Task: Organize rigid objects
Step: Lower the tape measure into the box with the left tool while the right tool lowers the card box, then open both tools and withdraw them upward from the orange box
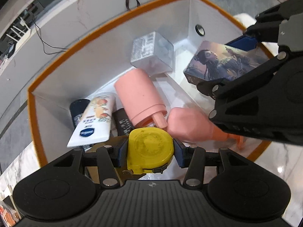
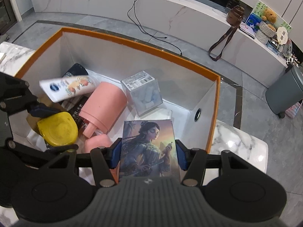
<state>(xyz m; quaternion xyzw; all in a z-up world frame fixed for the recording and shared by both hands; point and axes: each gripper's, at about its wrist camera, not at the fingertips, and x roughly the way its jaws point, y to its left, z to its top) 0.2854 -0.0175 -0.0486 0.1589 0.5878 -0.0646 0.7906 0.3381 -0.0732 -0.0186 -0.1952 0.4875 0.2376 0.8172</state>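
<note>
- Left gripper (image 1: 149,152) is clamped on a yellow tape measure (image 1: 149,147), its blue pads pressing both sides, and hangs steeply nose-down over the near end of the orange-rimmed box (image 1: 106,25).
- Right gripper (image 2: 148,156) holds an illustrated card box (image 2: 149,147) by its two long edges, poised above the right part of the same box near the wall with the round grommet (image 2: 197,114).
- Both grippers are crowded close together over one container; in the left wrist view the right gripper's linkage overlaps the peach pump bottle (image 1: 187,124), so a careless descent could knock the frames against each other.
- Below the tape measure lie the large pink dispenser (image 1: 140,98) and a lotion tube (image 1: 94,119) resting across dark items. Released there, the rounded case would probably roll or slide off that uneven pile and land skewed.
- The card box is slim and gripped only at its edges; it could twist in the pads, or tip over against the clear plastic cube (image 2: 142,92) if set on end.
- The marble tabletop (image 2: 238,141) lies just beside the box's right wall, so a release too far right would miss the box.
</note>
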